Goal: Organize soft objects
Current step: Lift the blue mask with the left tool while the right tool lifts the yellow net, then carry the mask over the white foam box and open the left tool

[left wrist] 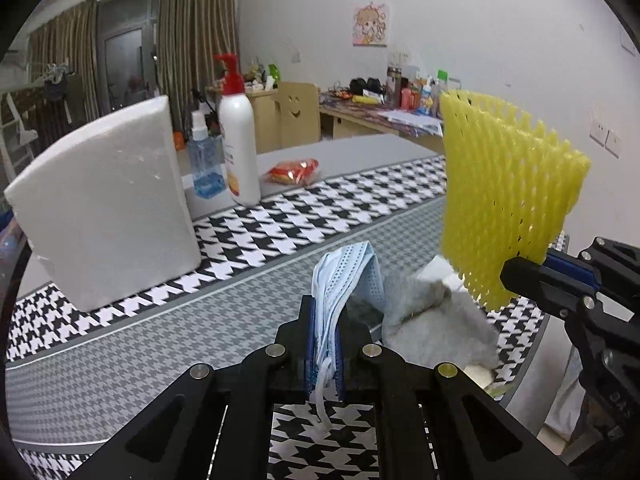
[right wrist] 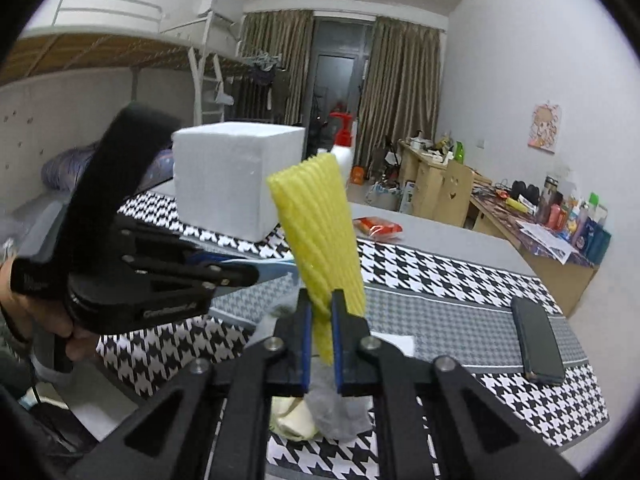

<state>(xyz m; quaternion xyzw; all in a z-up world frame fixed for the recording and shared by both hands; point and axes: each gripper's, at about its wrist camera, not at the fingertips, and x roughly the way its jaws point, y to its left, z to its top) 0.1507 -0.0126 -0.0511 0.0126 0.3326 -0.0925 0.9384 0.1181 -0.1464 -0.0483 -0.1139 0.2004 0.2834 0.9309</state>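
Observation:
My left gripper [left wrist: 325,320] is shut on a light blue face mask [left wrist: 346,276], held above the houndstooth table mat [left wrist: 120,360]. My right gripper [right wrist: 320,312] is shut on a yellow foam net sleeve [right wrist: 320,232]; the sleeve also shows at the right of the left wrist view [left wrist: 508,196], held upright. A grey fluffy cloth [left wrist: 436,320] lies on the mat beneath both grippers, and it shows under the right gripper [right wrist: 340,416] next to a pale yellow soft piece [right wrist: 292,420]. The left gripper shows in the right wrist view [right wrist: 256,274], with the mask's blue edge at its tip.
A white foam block [left wrist: 108,208] stands on the mat at left. A white pump bottle [left wrist: 238,140], a blue spray bottle [left wrist: 204,160] and a red snack packet [left wrist: 294,171] stand behind. A black phone [right wrist: 538,344] lies on the mat at right. A cluttered desk [right wrist: 532,232] lines the wall.

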